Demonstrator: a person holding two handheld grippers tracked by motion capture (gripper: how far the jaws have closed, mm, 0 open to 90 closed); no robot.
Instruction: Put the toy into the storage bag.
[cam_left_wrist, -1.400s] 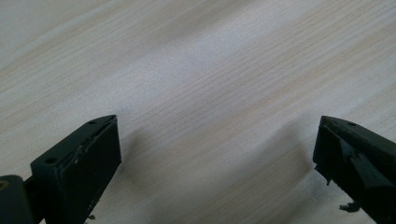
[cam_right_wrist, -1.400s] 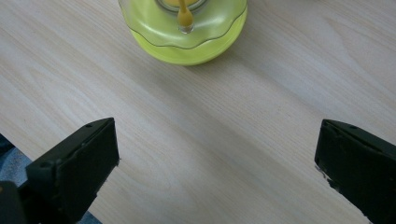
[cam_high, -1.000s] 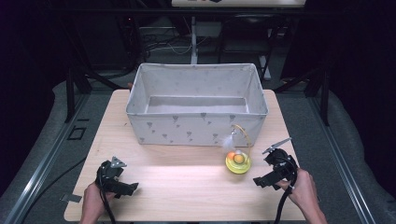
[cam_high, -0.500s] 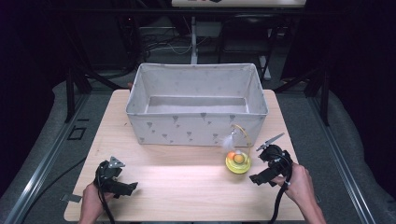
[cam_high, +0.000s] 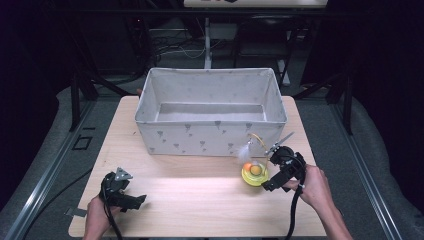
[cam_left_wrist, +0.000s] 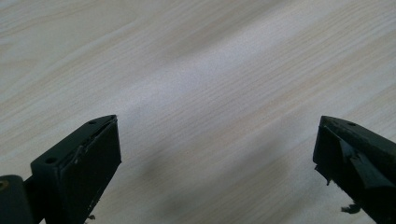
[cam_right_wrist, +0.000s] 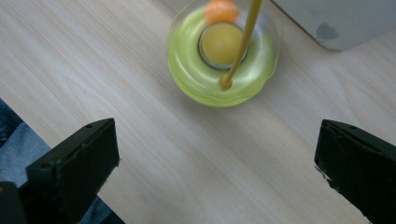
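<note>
A yellow-green round toy (cam_high: 254, 173) (cam_right_wrist: 223, 54) with an orange ball, a thin yellow wand and a white feather lies on the wooden table (cam_high: 200, 200) just in front of the grey fabric box (cam_high: 210, 135). My right gripper (cam_high: 270, 186) (cam_right_wrist: 217, 172) sits close to the toy's right side, open, its jaws wide apart with bare wood between them and the toy just ahead. My left gripper (cam_high: 139, 201) (cam_left_wrist: 217, 168) rests near the table's front left, open over bare wood.
The fabric box is open-topped and takes up the back half of the table; its corner (cam_right_wrist: 336, 23) is near the toy. Dark frame legs and cables stand behind the table. The table's front edge runs close to both hands.
My right gripper has moved left and forward toward the toy. The left gripper has barely shifted.
</note>
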